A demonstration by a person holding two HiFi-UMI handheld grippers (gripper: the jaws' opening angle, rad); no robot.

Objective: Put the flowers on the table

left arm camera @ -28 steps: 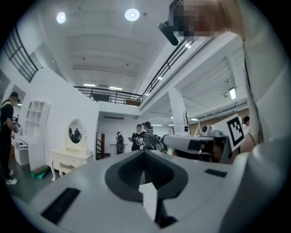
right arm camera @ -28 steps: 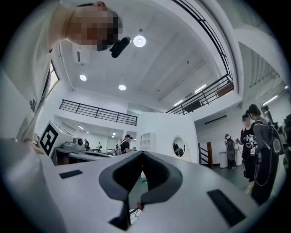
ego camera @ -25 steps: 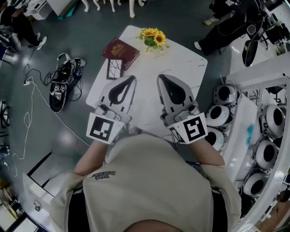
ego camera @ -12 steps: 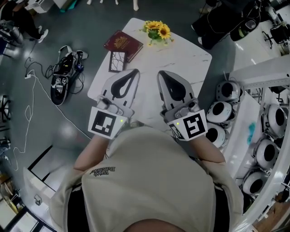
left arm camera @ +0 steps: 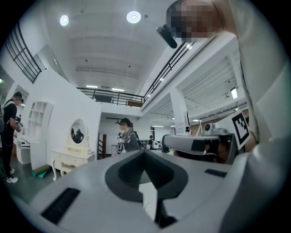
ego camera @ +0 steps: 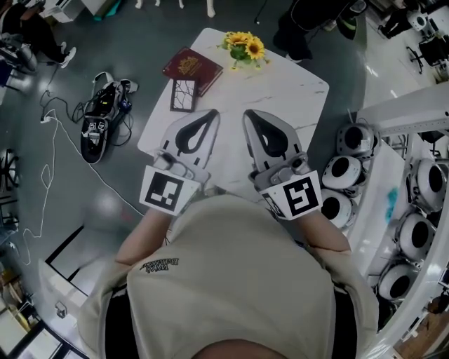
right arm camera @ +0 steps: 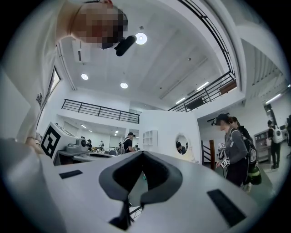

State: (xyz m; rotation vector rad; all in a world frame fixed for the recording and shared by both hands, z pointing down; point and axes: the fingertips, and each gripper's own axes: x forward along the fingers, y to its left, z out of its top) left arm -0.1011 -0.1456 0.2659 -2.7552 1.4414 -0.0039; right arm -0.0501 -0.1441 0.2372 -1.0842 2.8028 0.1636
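Note:
A small bunch of yellow sunflowers point(ego camera: 245, 48) lies at the far end of the white marble table point(ego camera: 291, 95) in the head view. My left gripper point(ego camera: 211, 113) and right gripper point(ego camera: 248, 114) are held side by side over the table's near half, close to the person's chest, tips pointing away towards the flowers. Both are shut with nothing between the jaws. The left gripper point(left arm camera: 144, 152) and right gripper point(right arm camera: 142, 153) views look up into a white hall and do not show the flowers.
A red book point(ego camera: 192, 68) and a small dark patterned card point(ego camera: 184, 95) lie on the table's far left. White round machines point(ego camera: 344, 172) line the right side. A black device point(ego camera: 97, 123) and cable lie on the floor at left. A person point(ego camera: 309, 21) stands beyond the table.
The head view has shifted a little, so table and flowers sit slightly higher and further right. The person in black beyond the table has moved off. Both grippers stay shut, barely moved.

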